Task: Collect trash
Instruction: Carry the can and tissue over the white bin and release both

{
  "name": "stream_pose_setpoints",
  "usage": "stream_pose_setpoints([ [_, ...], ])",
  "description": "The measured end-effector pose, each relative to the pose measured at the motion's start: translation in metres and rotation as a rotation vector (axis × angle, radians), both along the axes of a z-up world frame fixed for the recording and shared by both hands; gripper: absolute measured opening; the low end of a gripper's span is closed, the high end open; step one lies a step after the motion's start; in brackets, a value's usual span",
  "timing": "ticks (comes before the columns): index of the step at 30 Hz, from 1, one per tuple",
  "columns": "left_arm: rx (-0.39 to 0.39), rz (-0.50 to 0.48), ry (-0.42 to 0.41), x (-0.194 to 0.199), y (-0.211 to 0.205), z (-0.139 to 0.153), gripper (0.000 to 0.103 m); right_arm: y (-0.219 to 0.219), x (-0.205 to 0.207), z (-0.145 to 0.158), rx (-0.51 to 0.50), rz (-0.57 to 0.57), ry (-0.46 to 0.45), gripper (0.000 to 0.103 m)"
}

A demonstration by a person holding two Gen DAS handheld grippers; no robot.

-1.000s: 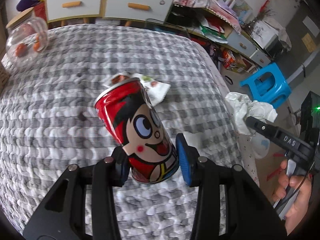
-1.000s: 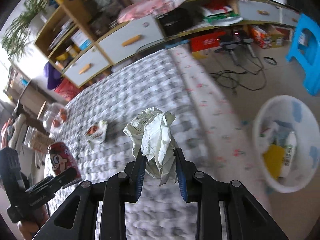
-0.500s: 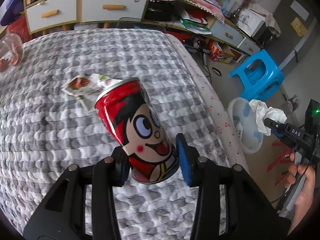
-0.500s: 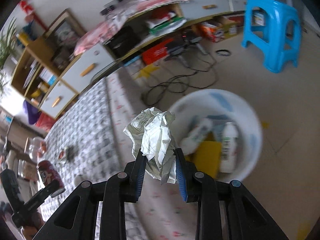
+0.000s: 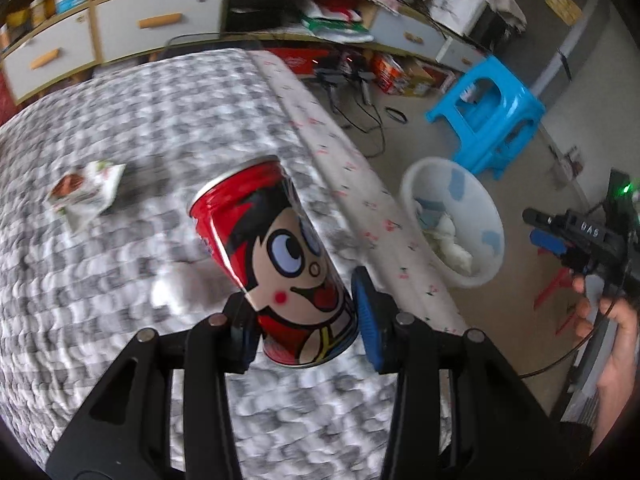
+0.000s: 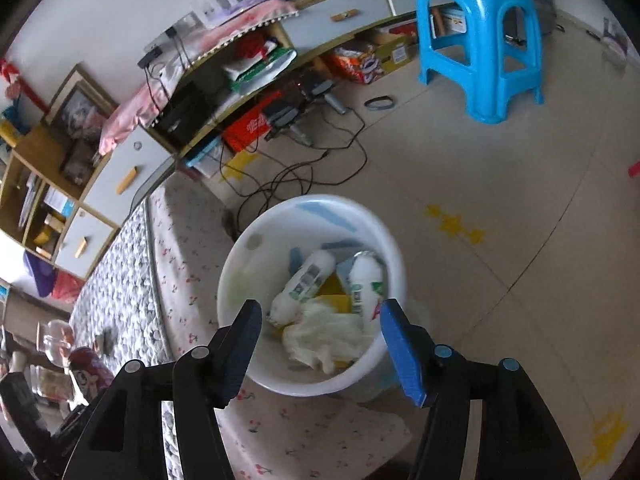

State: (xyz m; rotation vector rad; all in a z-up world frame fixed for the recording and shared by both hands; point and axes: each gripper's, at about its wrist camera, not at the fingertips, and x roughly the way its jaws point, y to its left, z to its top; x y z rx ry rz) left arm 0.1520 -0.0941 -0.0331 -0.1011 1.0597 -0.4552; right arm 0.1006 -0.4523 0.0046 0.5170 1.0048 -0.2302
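Two blue-padded fingers of the left gripper (image 5: 302, 312) clench a tilted red cartoon can (image 5: 276, 264) above the bed (image 5: 120, 128), while the right gripper (image 6: 320, 344) fingers are opening, empty, over the white bin (image 6: 240, 264) where crumpled paper (image 6: 324, 340) lies below them.

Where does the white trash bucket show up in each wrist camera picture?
Left wrist: white trash bucket at right of centre, on the floor beside the bed.
Right wrist: white trash bucket at lower centre, beyond the open gripper.
Shared landmark: blue stool, beyond the bucket.
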Motion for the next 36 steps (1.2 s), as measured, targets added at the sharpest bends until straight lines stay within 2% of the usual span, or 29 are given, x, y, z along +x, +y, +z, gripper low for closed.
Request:
stream_pose_setpoints([
  [8,0.032,-0.136,0.006,0.007,-0.081,-0.002,0.044,-0.032,-0.026,0.004,-0.035,-0.034,-0.003,0.064],
  [12,0.018,-0.195,0.028,0.015,-0.121,-0.01,0.044,-0.042,-0.033,0.004,-0.041,-0.035,0.001,0.065],
  [19,0.022,-0.242,0.014,0.024,-0.162,-0.014,0.044,-0.048,-0.037,0.006,-0.061,-0.029,-0.009,0.065],
  [25,0.0,-0.275,0.009,0.034,-0.178,-0.013,0.044,-0.047,-0.036,0.007,-0.057,-0.029,-0.016,0.066],
  [27,0.016,-0.27,-0.003,0.036,-0.179,-0.012,0.056,-0.047,-0.037,0.008,-0.058,-0.033,-0.019,0.068],
  [28,0.019,-0.259,-0.01,0.035,-0.177,-0.01,0.074,-0.048,-0.038,0.009,-0.059,-0.035,-0.022,0.069],
  [29,0.01,-0.243,-0.028,0.035,-0.173,-0.006,0.083,-0.048,-0.038,0.009,-0.06,-0.036,-0.024,0.07],
  [30,0.001,-0.231,-0.053,0.033,-0.168,-0.001,0.084,-0.048,-0.038,0.01,-0.06,-0.038,-0.025,0.07],
  [36,0.02,-0.222,-0.06,0.027,-0.149,0.007,0.084,-0.048,-0.038,0.01,-0.058,-0.038,-0.026,0.071],
])
